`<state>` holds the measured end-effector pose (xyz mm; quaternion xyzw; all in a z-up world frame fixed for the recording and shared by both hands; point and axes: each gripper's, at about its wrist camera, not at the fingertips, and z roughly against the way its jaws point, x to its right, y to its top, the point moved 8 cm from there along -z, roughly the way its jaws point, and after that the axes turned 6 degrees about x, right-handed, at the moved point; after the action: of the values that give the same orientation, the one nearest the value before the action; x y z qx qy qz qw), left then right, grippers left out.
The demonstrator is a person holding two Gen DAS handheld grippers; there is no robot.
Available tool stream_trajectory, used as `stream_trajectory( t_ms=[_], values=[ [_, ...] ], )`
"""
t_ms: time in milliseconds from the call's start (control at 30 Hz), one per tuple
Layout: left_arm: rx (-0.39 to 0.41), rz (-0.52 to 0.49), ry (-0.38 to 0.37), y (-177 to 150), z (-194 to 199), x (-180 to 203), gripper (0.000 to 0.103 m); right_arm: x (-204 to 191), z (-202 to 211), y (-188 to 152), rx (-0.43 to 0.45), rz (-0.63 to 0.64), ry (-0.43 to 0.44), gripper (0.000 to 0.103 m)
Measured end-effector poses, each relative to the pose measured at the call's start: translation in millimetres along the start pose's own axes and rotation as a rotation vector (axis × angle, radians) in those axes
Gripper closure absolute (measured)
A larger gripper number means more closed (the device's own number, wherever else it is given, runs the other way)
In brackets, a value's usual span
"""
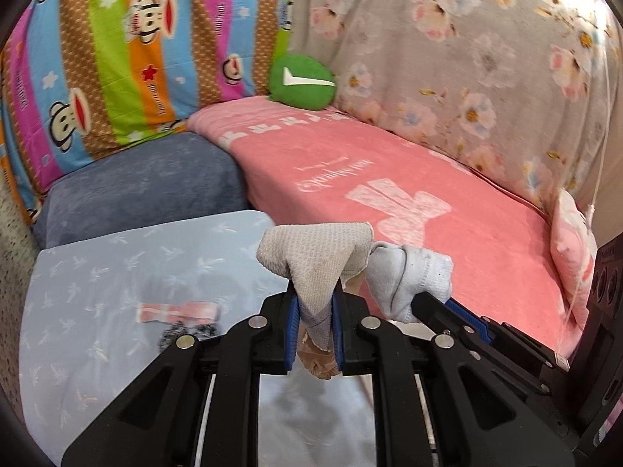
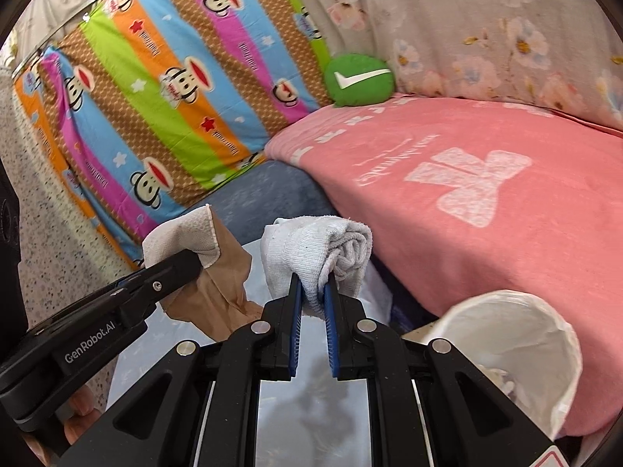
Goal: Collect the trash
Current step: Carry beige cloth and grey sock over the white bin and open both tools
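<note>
Both hand-held grippers [image 1: 316, 307] [image 2: 311, 295] pinch bunched cloths [image 1: 311, 260] [image 2: 311, 249], lower ends hidden.

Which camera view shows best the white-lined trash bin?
The right wrist view: the white-lined trash bin stands at lower right, its open mouth and some trash inside visible, beside the pink blanket. The left wrist view does not show the bin at all.

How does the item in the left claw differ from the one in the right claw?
The left claw pinches a beige waffle-weave cloth with a tan, stocking-like piece hanging under it. The right claw pinches a white ribbed sock.

The cloth folds loosely over the pads, while the sock is rolled into a tight bundle.

Both are soft fabric, held clear of the bedding.
</note>
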<state>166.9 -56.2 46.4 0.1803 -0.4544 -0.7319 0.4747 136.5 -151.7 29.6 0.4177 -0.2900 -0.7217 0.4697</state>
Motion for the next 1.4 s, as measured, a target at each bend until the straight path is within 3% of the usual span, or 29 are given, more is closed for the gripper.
stream_trajectory(
  t_ms=[267, 500, 600, 700, 767, 833, 1033, 1400],
  values=[
    [-0.042, -0.059, -0.097, -13.9, -12.2, 61.9, 0.089, 73.4, 33.4, -3.5, 0.022, -0.071, -0.089, 0.092],
    [-0.078, -0.097, -0.174, -26.9, -20.8, 100.8, 0.086, 108.9, 45.4, -8.7, 0.026, -0.11, -0.137, 0.091],
    [-0.092, -0.103, -0.182, -31.3, -24.0, 110.7, 0.079, 119.7, 49.9, -10.8, 0.03, -0.122, -0.147, 0.09],
    [-0.092, -0.105, -0.179, -32.9, -25.4, 116.4, 0.064, 126.2, 53.5, -10.5, 0.038, -0.129, -0.157, 0.088],
    [-0.086, -0.104, -0.17, -33.0, -25.5, 118.2, 0.049, 129.9, 55.9, -10.0, 0.047, -0.133, -0.164, 0.088],
    [-0.081, -0.097, -0.165, -32.3, -25.4, 118.3, 0.045, 131.8, 57.3, -9.7, 0.049, -0.135, -0.166, 0.087],
    [-0.088, -0.086, -0.146, -33.0, -28.7, 114.1, 0.044, 130.3, 57.7, -9.8, 0.052, -0.137, -0.163, 0.082],
    [-0.087, -0.067, -0.116, -34.5, -29.4, 96.4, 0.044, 112.6, 47.3, -12.4, 0.027, -0.107, -0.138, 0.081]
  ],
)
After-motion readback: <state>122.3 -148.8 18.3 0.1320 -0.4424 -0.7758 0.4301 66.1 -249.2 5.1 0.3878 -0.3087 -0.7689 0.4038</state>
